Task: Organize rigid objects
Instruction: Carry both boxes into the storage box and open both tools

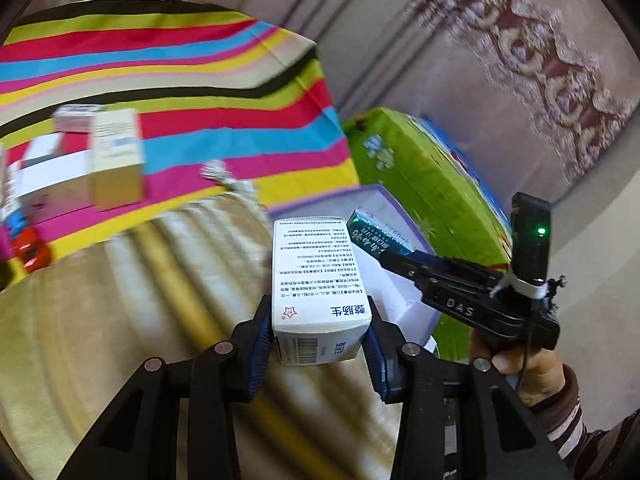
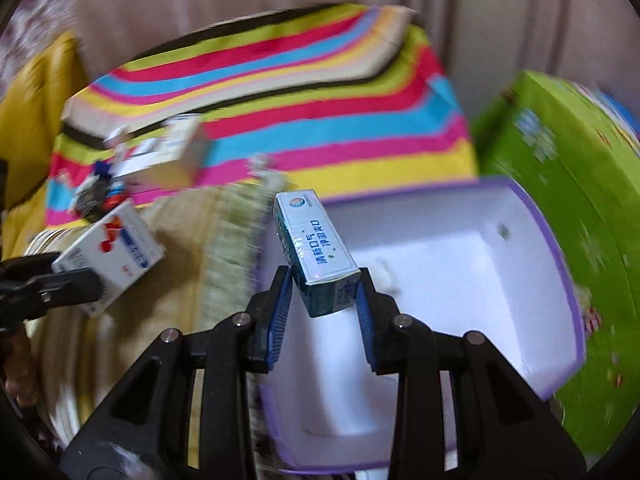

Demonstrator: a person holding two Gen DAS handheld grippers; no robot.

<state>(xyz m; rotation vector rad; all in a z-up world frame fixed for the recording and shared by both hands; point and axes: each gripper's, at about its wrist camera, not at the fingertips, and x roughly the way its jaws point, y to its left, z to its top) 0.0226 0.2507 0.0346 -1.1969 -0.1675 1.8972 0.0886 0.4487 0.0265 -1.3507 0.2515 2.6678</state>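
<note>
My left gripper is shut on a white medicine box with black print and a barcode, held over a beige and gold cloth. The same box shows at the left of the right wrist view, between the other gripper's black fingers. My right gripper is shut on a small teal box, held above an open white box with a purple rim. In the left wrist view that teal box sticks out of the right gripper's fingers, over the purple-rimmed box.
A striped multicoloured cloth lies behind, with several small cartons and a red object at its left. A big green box stands at the right. Curtains hang behind. A hand in a striped sleeve holds the right gripper.
</note>
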